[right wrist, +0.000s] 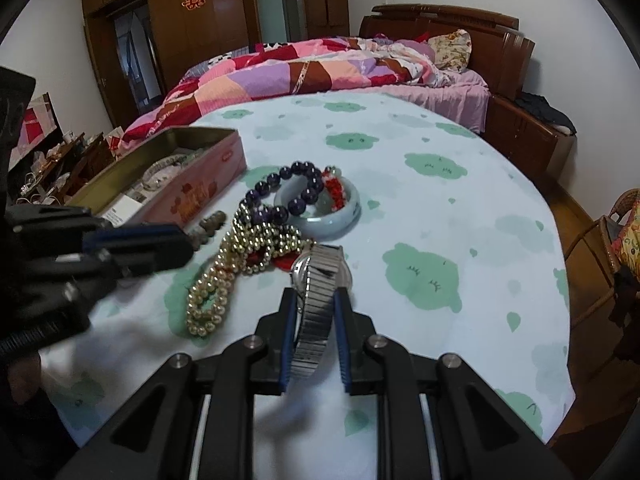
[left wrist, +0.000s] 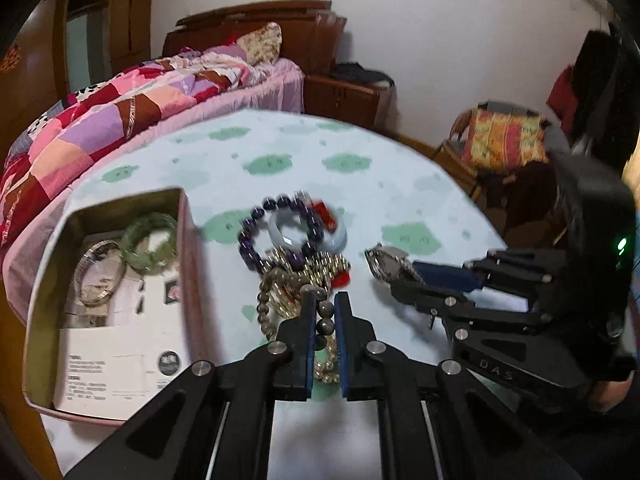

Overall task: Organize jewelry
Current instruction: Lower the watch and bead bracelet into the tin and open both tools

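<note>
At the far left of the table, a pink tin box [left wrist: 188,248] is seen standing open on the pale cloth with green patches [left wrist: 360,148]. Inside it a green bangle [left wrist: 150,246] is laid beside a silver bangle [left wrist: 98,272], both resting on printed paper.

Just right of the box, the loose jewelry is heaped together. A purple bead bracelet [right wrist: 298,190] is draped across a pale jade bangle [right wrist: 324,212], with a red bead piece [right wrist: 335,192] lying over the bangle's inner edge. Nearer the cameras, a gold bead strand [right wrist: 256,240] is tangled with a pearl strand [right wrist: 210,300].

The left gripper [left wrist: 323,320] is held low over the near side of this heap. Its fingers are drawn narrow around a string of dark grey beads [left wrist: 325,326], and the beads appear to be pinched between the blue pads, though blur in the left wrist view leaves the contact uncertain.

Further right, a silver watch [right wrist: 316,304] is clamped by its metal band between the fingers of the right gripper [right wrist: 316,300]. The watch face is pointed away from the gripper, toward the heap, and is seemingly lifted just clear of the cloth.

Behind the table, a bed with a patchwork quilt [right wrist: 280,76] is visible.
</note>
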`<control>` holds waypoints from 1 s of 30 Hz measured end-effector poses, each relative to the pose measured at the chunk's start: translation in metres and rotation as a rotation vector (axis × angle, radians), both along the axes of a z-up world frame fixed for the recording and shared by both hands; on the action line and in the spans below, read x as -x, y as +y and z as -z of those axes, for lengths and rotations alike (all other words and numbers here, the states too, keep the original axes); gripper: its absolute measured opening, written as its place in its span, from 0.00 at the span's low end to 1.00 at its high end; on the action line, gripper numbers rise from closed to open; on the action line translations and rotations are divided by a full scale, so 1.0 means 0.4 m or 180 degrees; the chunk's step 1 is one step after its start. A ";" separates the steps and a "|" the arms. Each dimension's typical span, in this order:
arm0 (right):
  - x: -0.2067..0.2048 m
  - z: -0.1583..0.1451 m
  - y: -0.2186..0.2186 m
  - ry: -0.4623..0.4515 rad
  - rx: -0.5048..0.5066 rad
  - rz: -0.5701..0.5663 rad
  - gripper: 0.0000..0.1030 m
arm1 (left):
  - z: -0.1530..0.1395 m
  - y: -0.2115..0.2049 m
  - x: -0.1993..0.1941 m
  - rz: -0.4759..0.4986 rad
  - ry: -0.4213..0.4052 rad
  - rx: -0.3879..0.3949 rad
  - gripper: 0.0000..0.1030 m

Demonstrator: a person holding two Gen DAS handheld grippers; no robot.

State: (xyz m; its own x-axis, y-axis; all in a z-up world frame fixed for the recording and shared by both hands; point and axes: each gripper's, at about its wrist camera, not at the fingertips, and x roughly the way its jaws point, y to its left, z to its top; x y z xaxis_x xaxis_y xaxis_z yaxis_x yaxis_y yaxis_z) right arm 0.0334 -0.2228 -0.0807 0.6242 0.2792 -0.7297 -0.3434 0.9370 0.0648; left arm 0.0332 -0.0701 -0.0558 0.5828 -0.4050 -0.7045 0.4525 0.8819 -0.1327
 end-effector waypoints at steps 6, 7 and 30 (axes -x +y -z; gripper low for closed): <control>0.015 -0.046 0.006 -0.0131 -0.0051 -0.0044 0.20 | -0.074 0.046 0.009 -0.0073 -0.0159 0.0201 0.08; 0.015 -0.053 0.009 -0.0150 -0.0060 -0.0049 0.20 | -0.087 0.052 0.011 -0.0081 -0.0189 0.0231 0.08; -0.051 -0.150 0.186 -0.0451 -0.0018 -0.0520 0.20 | -0.136 0.233 -0.055 -0.0615 -0.0448 0.0106 0.08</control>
State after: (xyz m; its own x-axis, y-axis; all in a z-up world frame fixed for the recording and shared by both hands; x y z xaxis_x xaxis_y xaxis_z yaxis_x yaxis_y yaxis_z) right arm 0.0538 -0.1483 -0.0207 0.6665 0.3890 -0.6360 -0.4968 0.8678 0.0101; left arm 0.0551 0.0229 -0.0013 0.7433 -0.2980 -0.5990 0.2918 0.9501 -0.1106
